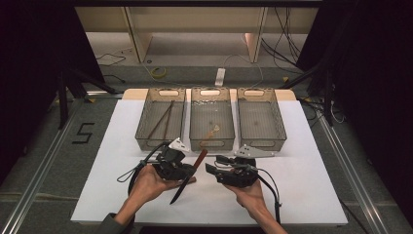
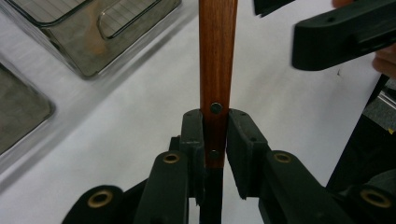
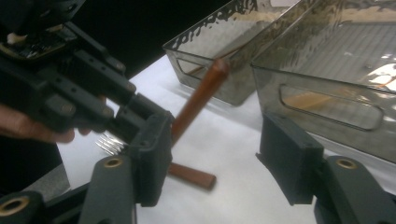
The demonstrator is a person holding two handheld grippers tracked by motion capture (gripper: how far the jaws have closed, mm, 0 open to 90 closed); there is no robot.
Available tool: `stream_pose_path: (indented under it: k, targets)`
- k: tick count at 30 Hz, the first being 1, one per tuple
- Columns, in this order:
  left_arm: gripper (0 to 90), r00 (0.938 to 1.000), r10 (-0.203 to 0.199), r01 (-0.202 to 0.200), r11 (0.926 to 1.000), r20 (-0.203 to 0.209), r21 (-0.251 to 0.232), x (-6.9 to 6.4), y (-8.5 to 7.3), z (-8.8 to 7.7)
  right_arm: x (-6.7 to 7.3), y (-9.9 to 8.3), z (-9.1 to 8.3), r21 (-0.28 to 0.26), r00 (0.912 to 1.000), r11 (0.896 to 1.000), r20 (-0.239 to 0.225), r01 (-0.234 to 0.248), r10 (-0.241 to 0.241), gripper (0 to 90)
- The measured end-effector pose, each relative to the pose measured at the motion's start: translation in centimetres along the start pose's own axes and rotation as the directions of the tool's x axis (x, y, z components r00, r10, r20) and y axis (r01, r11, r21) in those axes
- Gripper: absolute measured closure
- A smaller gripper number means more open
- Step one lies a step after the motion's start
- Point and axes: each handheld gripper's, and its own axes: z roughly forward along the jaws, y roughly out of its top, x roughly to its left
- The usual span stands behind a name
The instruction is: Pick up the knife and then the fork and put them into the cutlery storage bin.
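Two grippers are in use, and I am at the hand-over stage of sorting cutlery into the bins. My left gripper (image 1: 187, 171) is clamped on a wooden-handled knife (image 1: 189, 174), its pads pressing the handle at the riveted section, as the left gripper view confirms (image 2: 216, 135). The knife stands tilted, the brown handle end raised toward the middle bin (image 1: 212, 142) and the dark blade pointing down toward the white table cover (image 1: 311, 161). My right gripper (image 1: 210, 169) sits just beside the handle, to its right, with its jaws parted and nothing between the pads; in the right gripper view the handle (image 3: 198, 100) rises beyond the left jaw and not inside the gap. I judge the next move to be a sideways approach that brings the free upper handle between the right jaws, followed by closure, and only then release by the left gripper. Alignment matters: the handle is slanted, so the right jaws should meet it squarely. A second wooden-handled utensil, apparently a fork (image 3: 189, 175), lies flat on the cover near the right gripper. The left bin (image 1: 160, 142) holds chopsticks (image 1: 163, 119); the right bin (image 1: 261, 142) looks unfilled.
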Motion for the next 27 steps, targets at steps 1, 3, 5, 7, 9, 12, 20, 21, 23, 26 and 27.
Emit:
stream_pose_path:
  k: [1, 3, 5, 7, 9, 12, 20, 21, 23, 26, 27]
  targets:
    - [76.3, 1.0000, 0.000, 0.000, 1.0000, 0.000, -0.001, 0.0, 0.0, 0.0, 0.0, 0.1, 0.3, 0.001, 0.9999, 1.000, -0.005, -0.011, 0.011, 46.5]
    - [76.4, 1.0000, 0.003, -0.003, 1.0000, -0.002, 0.000, -0.1, 0.0, 0.0, 0.1, 0.2, 0.9, 0.004, 0.9995, 1.000, -0.017, -0.028, 0.028, 48.2]
    - [76.3, 1.0000, 0.002, -0.002, 1.0000, 0.000, 0.001, -0.1, 0.0, 0.0, 0.2, 0.3, 1.3, 0.008, 0.9993, 0.999, -0.017, -0.033, 0.034, 50.0]
    - [76.3, 1.0000, 0.007, -0.007, 1.0000, -0.004, -0.006, -0.2, 0.0, -0.1, 0.1, 0.3, 1.4, 0.008, 0.9990, 0.999, -0.022, -0.039, 0.040, 51.0]
    - [76.3, 0.9999, 0.011, -0.011, 0.9999, -0.001, -0.007, -0.3, 0.1, -0.1, 0.0, 0.4, 1.7, 0.006, 0.9954, 0.996, -0.046, -0.084, 0.085, 53.9]
    - [76.3, 0.9999, 0.015, -0.015, 0.9999, 0.002, -0.007, -0.4, 0.2, -0.2, -0.1, 0.5, 2.0, 0.007, 0.9925, 0.995, -0.063, -0.104, 0.104, 57.4]
    - [76.3, 0.9997, 0.024, -0.024, 0.9996, 0.001, -0.016, -0.8, 0.3, -0.3, -0.2, 0.5, 2.4, 0.008, 0.9836, 0.988, -0.093, -0.154, 0.154, 65.4]
    - [76.3, 0.9997, 0.025, -0.025, 0.9995, -0.001, -0.017, -0.8, 0.3, -0.3, -0.2, 0.5, 2.4, 0.007, 0.9825, 0.987, -0.097, -0.159, 0.159, 66.2]
    - [76.3, 0.9995, 0.032, -0.032, 0.9994, -0.004, -0.011, -0.9, 0.3, -0.3, -0.1, 0.5, 2.5, 0.007, 0.9827, 0.988, -0.099, -0.157, 0.157, 68.0]
    - [76.3, 0.9995, 0.030, -0.030, 0.9995, -0.007, -0.013, -1.1, 0.4, -0.2, -0.1, 0.4, 2.5, 0.011, 0.9815, 0.987, -0.101, -0.162, 0.162, 72.3]
    - [76.2, 0.9995, 0.030, -0.030, 0.9995, -0.007, -0.013, -1.1, 0.4, -0.2, 0.0, 0.4, 2.5, 0.012, 0.9804, 0.986, -0.104, -0.167, 0.167, 73.5]
